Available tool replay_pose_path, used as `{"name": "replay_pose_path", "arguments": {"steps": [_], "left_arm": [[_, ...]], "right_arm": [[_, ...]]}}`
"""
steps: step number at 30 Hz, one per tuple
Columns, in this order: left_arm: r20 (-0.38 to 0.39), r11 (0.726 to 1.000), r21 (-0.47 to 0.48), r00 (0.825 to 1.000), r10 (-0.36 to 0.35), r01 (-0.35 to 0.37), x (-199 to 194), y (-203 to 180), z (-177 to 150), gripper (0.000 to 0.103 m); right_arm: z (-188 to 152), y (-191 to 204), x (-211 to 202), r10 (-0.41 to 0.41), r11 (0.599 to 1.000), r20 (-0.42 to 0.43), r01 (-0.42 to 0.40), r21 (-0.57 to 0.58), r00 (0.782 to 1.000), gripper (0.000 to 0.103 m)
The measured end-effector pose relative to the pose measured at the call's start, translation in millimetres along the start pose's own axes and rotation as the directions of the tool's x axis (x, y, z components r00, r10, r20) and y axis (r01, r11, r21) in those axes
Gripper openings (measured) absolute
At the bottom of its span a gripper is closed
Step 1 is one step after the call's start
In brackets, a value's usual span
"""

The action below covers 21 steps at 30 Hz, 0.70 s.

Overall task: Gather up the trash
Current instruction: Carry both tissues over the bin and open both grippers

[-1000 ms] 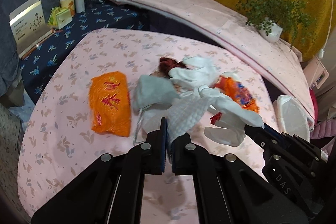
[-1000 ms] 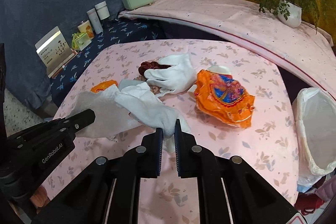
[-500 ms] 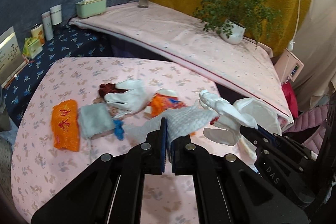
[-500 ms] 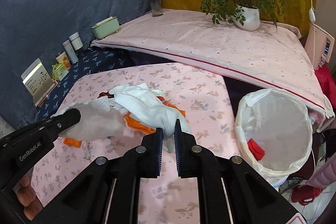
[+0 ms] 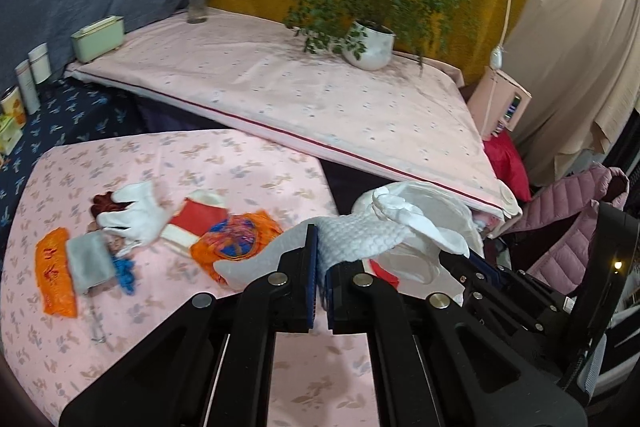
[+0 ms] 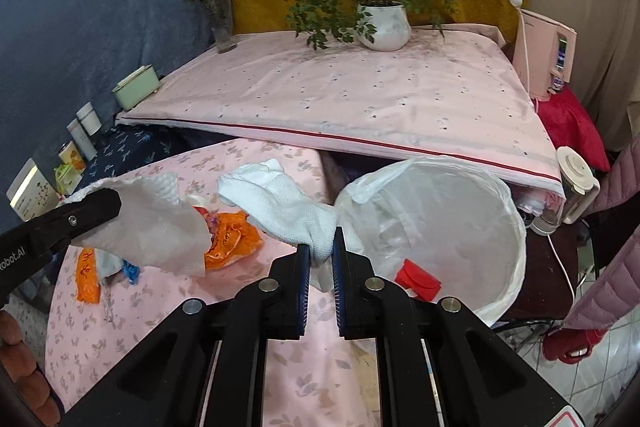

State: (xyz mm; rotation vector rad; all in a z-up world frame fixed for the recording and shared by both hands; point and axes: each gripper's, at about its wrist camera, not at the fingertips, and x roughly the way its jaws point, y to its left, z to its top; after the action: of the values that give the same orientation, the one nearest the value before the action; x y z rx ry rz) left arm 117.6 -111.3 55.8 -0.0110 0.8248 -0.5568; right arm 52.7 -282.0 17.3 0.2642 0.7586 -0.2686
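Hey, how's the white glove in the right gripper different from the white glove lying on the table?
The held glove hangs clamped at its cuff in the right gripper, near the lined bin; the table glove lies flat on the pink cloth.
The held glove is bunched with fingers together; the table glove has its fingers spread.
The table glove rests among other trash; the held one touches none.
Both are white knit.

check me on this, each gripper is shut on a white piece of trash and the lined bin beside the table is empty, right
Not quite: the lined bin is not empty. The right wrist view shows a red item lying inside it. The rest holds: the left gripper is shut on a white paper towel, and the right gripper on a white glove.
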Motion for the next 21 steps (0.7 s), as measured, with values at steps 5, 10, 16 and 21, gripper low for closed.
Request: {"name": "replay_pose_path", "arguments": {"steps": [5,10,16,21], "left_arm": [[-0.017,0.998,0.031,0.998,-0.058,0.059,13,-34,5,0.003],[-0.011,0.991,0.045,0.992,-0.128,0.128,15,-58,12,0.003],[-0.026,0.985,0.046,0.986,-0.165,0.166,34,-78,18,0.003],[-0.074,0.979,0.023,0.976,-0.203,0.205,63,-87,15,0.003]], "right_arm": [[-1,-36,6,-0.045,0.998,-0.008,0.045,0.046,0.999,0.010],[-1,-63,12,-0.072,0.994,-0.017,0.073,0.081,0.997,0.010],[-2,-85,21,-0.095,0.990,-0.030,0.098,0.104,0.995,0.010],[-4,-96,32,-0.106,0.987,-0.053,0.112,0.120,0.993,0.010]]}}
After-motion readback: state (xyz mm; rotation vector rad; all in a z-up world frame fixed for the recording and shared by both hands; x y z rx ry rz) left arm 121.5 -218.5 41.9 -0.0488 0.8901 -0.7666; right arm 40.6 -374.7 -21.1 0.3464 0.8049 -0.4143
